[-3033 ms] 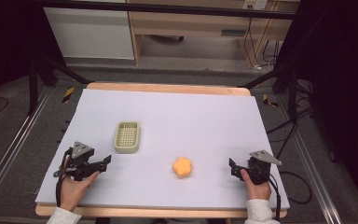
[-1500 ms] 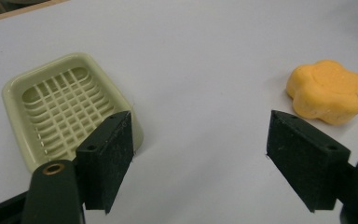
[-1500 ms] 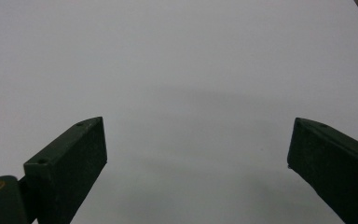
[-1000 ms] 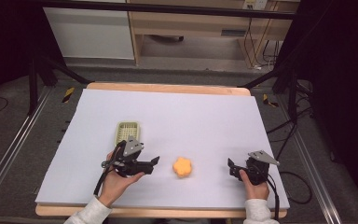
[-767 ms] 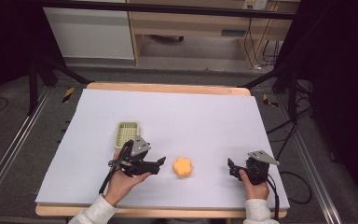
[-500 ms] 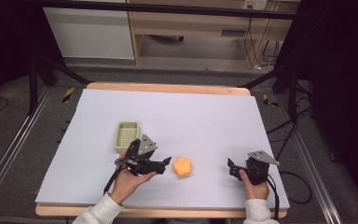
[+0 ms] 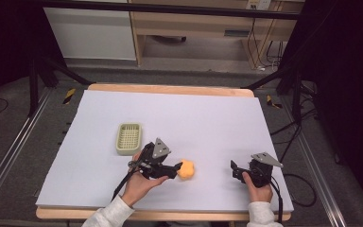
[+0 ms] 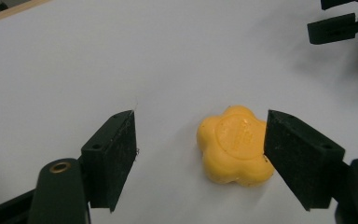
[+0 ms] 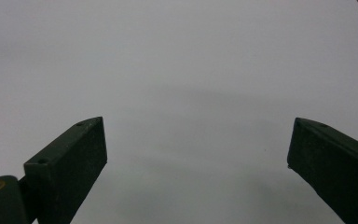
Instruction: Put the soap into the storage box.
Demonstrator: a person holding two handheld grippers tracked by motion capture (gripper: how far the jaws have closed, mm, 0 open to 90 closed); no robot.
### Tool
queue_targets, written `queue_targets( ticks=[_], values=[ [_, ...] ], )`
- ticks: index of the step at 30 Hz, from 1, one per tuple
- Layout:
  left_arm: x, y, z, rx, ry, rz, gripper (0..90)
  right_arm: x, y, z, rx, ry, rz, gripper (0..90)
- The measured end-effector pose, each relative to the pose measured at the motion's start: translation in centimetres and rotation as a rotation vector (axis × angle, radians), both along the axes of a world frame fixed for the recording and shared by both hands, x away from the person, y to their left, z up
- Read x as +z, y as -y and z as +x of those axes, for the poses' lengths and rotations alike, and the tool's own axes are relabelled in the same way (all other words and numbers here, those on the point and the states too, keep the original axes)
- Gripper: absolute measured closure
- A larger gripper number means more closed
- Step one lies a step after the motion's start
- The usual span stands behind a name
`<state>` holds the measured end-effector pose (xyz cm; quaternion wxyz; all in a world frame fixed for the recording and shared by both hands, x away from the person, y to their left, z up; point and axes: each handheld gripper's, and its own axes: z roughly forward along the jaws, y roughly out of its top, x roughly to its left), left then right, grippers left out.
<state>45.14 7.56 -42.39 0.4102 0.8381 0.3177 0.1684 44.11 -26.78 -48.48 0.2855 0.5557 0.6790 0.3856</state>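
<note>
Desk (image 7: 217, 118), high view: left gripper (image 7: 174, 170) sits low over the white surface, tips just reaching the orange flower-shaped piece (image 7: 186, 169), which lies directly ahead of it. A pale green basket (image 7: 128, 138) stands just behind and to the outer side of the left gripper. Right gripper (image 7: 236, 171) rests near the front edge, well apart from the orange piece, held by a hand (image 7: 257, 189).

Left gripper view: left gripper (image 8: 200, 140) released, jaws spread wide. The orange flower-shaped piece (image 8: 235, 145) lies flat between them, close against the right-hand jaw, clear of the other. Right gripper's jaws (image 8: 338, 25) visible far ahead.

Right gripper view: right gripper (image 9: 198, 154) released, jaws wide over bare white desk (image 9: 177, 70).
</note>
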Motion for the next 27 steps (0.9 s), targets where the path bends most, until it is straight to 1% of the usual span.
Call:
queue_targets(
  ticks=[6,9,14,16,22,27],
  values=[
    [-0.4,0.8,0.1,-0.014,-0.010,0.021,25.3,0.0,0.0,0.0,0.000,0.000,-0.004,5.1],
    [-0.6,1.2,0.1,-0.019,-0.007,0.030,25.3,0.0,0.0,0.0,0.000,-0.001,-0.004,5.1],
    [-0.9,1.9,0.0,-0.036,-0.012,0.037,25.4,0.0,0.0,0.0,0.000,-0.001,-0.003,5.1],
    [-1.0,2.2,0.0,-0.045,-0.013,0.047,25.2,0.0,0.0,0.0,-0.001,-0.002,-0.003,5.1],
    [-1.6,2.9,-0.1,-0.064,-0.038,0.072,23.1,0.0,0.0,0.1,-0.001,-0.004,-0.006,5.1],
    [-1.9,3.3,0.0,-0.078,-0.045,0.096,22.0,0.0,-0.1,0.0,-0.001,0.002,-0.009,5.1]
  ],
)
